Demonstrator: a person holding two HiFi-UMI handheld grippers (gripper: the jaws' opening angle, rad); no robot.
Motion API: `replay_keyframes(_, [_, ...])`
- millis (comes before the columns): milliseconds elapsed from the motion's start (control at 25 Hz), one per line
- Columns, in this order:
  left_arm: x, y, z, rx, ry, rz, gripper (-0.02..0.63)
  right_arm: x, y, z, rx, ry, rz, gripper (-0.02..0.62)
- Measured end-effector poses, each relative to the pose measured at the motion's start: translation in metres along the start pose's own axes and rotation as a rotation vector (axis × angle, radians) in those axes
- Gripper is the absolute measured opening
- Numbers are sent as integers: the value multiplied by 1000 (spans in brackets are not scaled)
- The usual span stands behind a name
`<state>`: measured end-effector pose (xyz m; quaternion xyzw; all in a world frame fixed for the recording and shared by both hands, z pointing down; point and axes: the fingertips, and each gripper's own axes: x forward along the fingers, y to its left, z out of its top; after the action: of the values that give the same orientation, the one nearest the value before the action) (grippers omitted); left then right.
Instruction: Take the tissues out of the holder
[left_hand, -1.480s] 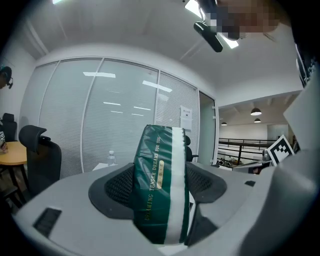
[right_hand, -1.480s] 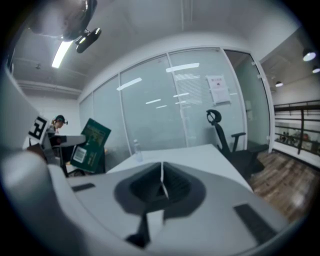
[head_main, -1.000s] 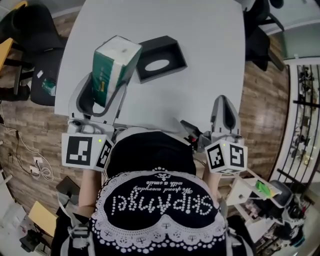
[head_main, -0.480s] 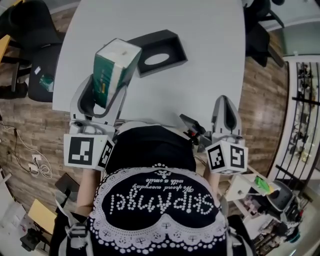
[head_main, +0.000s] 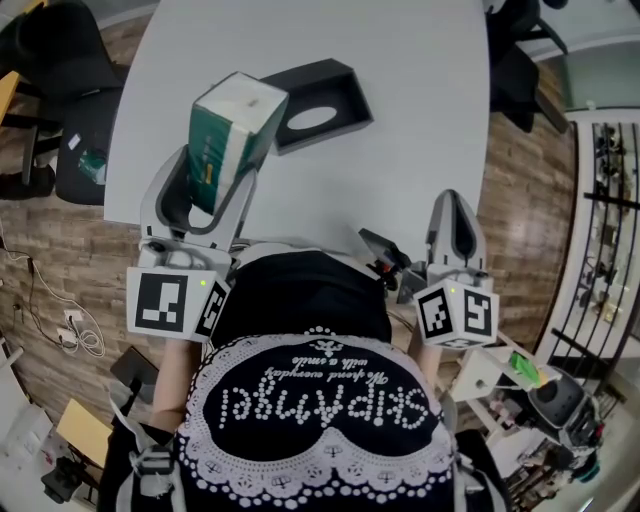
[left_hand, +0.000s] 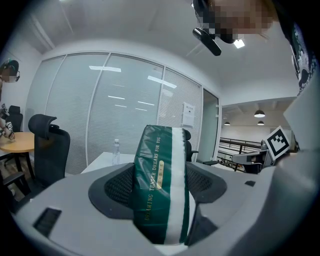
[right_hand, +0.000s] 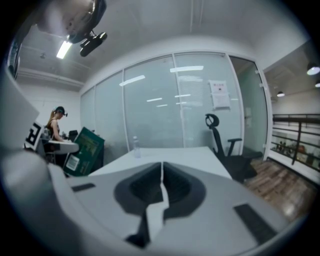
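Printed in gold capitals up the green side of the tissue pack (left_hand: 160, 185), in the left gripper view: "DREAMING TENDER DREAMS FOR YOU". Across the black shirt (head_main: 320, 405) in the head view, upside down, in white studded letters: what reads as "SkipAngel". Beside it, a smaller script line ending "with a smile", the rest not legible. On the left cube (head_main: 170, 300) and the right cube (head_main: 457, 313): square black-and-white code markers, no letters. On the glass wall, a paper notice (right_hand: 220, 95), print too small to read. On the pack's end in the right gripper view, a white label, unreadable.
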<state>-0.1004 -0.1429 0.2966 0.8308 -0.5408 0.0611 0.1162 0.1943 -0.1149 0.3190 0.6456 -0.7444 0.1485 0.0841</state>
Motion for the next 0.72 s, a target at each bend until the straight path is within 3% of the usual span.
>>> replay_keyframes(720, [8, -7, 5, 0, 1, -21, 333, 1, -6, 0, 16, 7, -7, 34])
